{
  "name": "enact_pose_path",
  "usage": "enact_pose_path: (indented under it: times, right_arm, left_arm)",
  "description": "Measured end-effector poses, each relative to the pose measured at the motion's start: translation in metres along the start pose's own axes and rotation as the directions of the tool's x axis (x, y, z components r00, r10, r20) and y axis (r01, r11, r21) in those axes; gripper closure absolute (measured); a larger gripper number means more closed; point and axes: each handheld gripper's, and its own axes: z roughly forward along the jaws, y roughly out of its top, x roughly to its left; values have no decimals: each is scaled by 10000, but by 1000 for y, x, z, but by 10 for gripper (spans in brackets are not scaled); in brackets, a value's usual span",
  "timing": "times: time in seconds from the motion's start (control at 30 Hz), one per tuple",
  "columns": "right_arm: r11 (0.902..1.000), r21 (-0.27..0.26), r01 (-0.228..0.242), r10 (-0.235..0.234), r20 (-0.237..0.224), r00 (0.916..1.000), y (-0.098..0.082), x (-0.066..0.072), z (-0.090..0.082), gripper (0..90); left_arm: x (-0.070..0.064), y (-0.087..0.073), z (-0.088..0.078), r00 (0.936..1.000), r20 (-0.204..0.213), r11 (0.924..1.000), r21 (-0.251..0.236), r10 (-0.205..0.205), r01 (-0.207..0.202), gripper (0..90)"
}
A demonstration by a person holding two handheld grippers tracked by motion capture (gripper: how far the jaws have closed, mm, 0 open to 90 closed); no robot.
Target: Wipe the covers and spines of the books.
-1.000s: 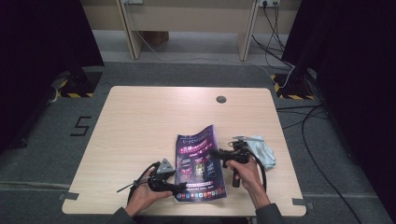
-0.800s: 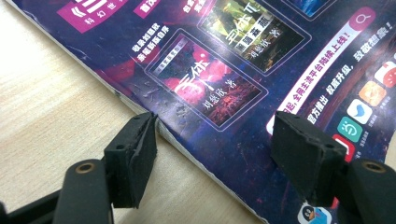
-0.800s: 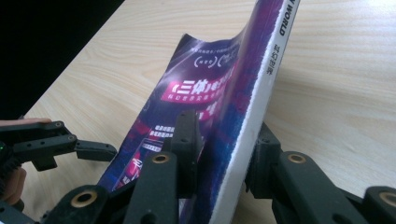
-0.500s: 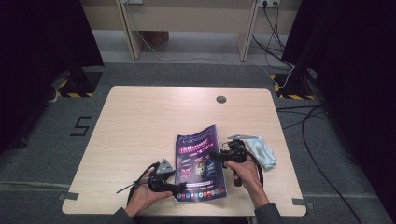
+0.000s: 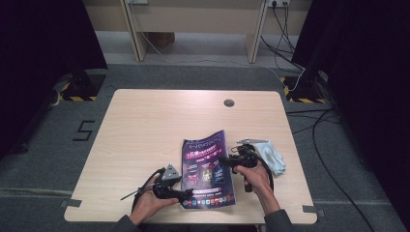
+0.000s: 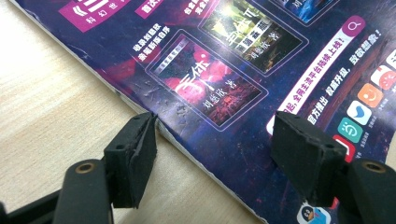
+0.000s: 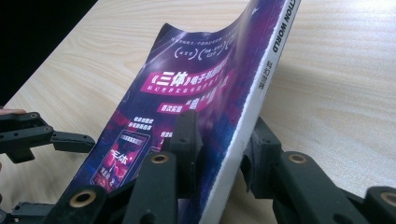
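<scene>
Glossy softcover magazine (image 5: 207,169), purple-magenta cover with printed panels and white text, lies on the near middle of the pale wood-grain desk (image 5: 145,125). Its spine edge is lifted off the desk in the right gripper view; thick white page block, cover curling. Right gripper (image 7: 219,149): matte black fingers pinching the magazine's spine edge, one pad on the cover, one behind; they were just closing a bit. Left gripper (image 6: 212,149): black foam-padded fingers spread, straddling the magazine's near edge, left pad at the edge, right pad over the cover; contact hard to tell. Cover shows small dents near that edge. Crumpled pale cloth (image 5: 273,157) lies beside the right hand, partly hidden by it. Small print unreadable from the high view. Versus a second ago: both hands and magazine stayed put.
</scene>
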Motion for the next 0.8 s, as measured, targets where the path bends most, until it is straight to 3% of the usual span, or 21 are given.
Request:
enact_pose_path:
  times: [0.33,0.47,0.6,0.8]
  right_arm:
    - [9978,247,607,-608,10,9982,7,5,-3,737]
    - [9964,422,733,-738,94,9972,11,5,1,753]
    - [9948,545,855,-867,215,9960,19,5,1,767]
    - [9885,788,1288,-1322,389,9905,34,14,-2,783]
  left_arm:
    - [3,0,-2,9998,189,9999,72,-114,113,300]
    - [6,-3,-8,9975,705,9998,195,-105,92,284]
    - [15,-10,-21,9980,491,9992,9,-405,405,270]
    - [26,-20,-35,9995,-137,9994,202,-279,282,268]
